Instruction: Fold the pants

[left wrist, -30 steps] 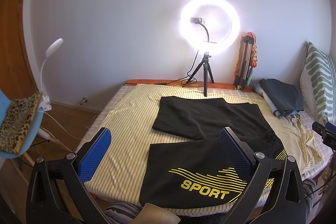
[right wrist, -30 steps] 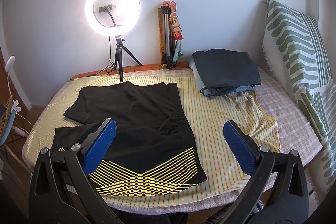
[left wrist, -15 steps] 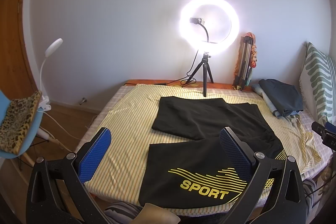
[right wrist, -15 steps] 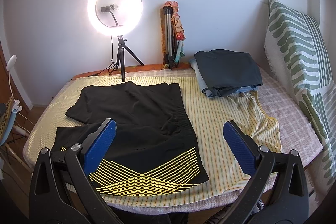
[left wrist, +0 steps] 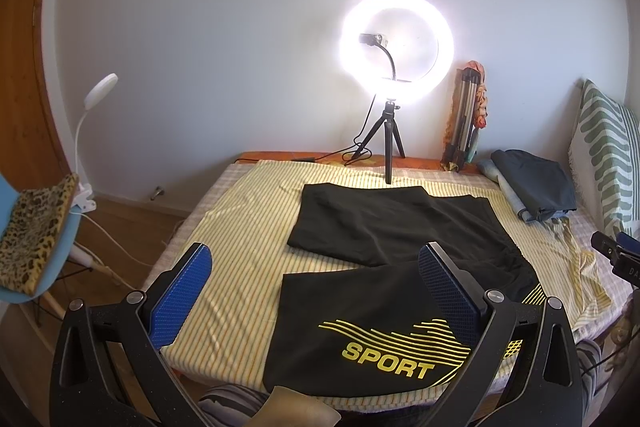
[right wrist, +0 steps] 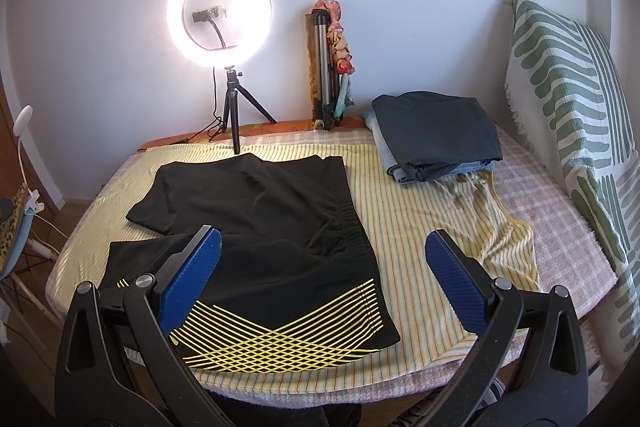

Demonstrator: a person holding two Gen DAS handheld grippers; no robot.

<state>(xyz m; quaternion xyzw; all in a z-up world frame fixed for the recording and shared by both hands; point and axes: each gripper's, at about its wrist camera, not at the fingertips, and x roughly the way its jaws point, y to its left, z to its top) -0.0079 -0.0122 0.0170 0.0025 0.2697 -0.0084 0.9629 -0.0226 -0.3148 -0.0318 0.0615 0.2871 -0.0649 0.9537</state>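
Observation:
Black sport shorts [left wrist: 384, 251] lie flat and spread on the yellow striped cloth, one leg toward the back, the near leg printed with yellow lines and "SPORT". They also show in the right wrist view [right wrist: 264, 223], yellow crossed lines at the near hem. My left gripper [left wrist: 316, 291] is open and empty, above the table's near edge over the near leg. My right gripper [right wrist: 324, 275] is open and empty, above the waistband side. The tip of the right gripper [left wrist: 616, 259] shows at the right edge of the left wrist view.
A lit ring light on a small tripod [right wrist: 230, 99] stands at the back edge. A folded tripod [right wrist: 326, 75] leans on the wall. A stack of folded clothes [right wrist: 436, 135] sits back right. A green patterned cushion [right wrist: 576, 131] stands right. A chair with clip lamp [left wrist: 44, 211] stands left.
Both grippers have drifted very slightly; the view shifts a little. The shorts have not moved and both grippers stay open.

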